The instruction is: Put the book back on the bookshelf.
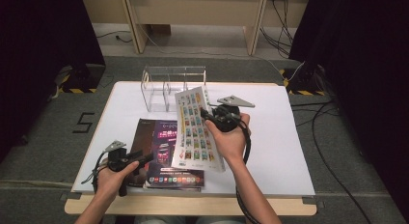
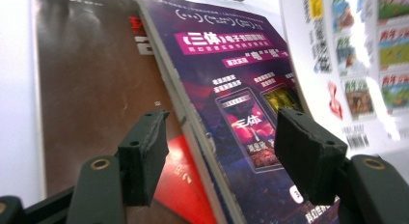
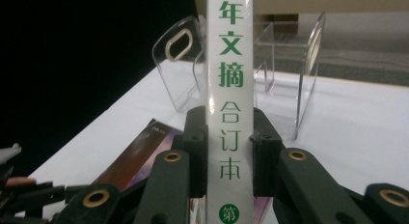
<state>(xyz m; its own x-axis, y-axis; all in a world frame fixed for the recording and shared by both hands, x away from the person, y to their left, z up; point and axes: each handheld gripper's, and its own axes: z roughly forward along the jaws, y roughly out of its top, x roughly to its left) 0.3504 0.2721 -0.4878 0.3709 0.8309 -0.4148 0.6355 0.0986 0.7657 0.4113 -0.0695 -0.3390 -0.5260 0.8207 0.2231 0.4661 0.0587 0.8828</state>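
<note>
The right gripper [image 1: 208,115] was clamped on the spine of a thick white book [image 1: 195,130], its pads pressing the spine from both sides in the right gripper view [image 3: 229,151]. Green characters ran down that spine [image 3: 230,89] between the jaws — 年文摘 and then 合订本 could be read, with a green disc bearing 第 at the bottom edge. In the high view the white book was lifted and tilted above the table [image 1: 270,151], its cover a grid of small coloured picture panels. Beyond the jaws stood a clear acrylic rack [image 3: 284,64] with upright dividers, empty in the slots that could be seen.

The left gripper [image 1: 144,159] had its jaws spread apart and held nothing; no pad touched a book. Between and just past its jaws in the left gripper view lay a purple book [image 2: 241,103] on top of a small stack, its cover printed with 三体 in a pink band near the top and again on a pictured tablet screen. Left of that jaw gap lay a dark brown book [image 2: 91,89], its title too blurred to read, and a red cover [image 2: 185,185] showed beneath the purple one. To the right of the jaws hung the white book [image 2: 366,55], panels marked 青年.
</note>
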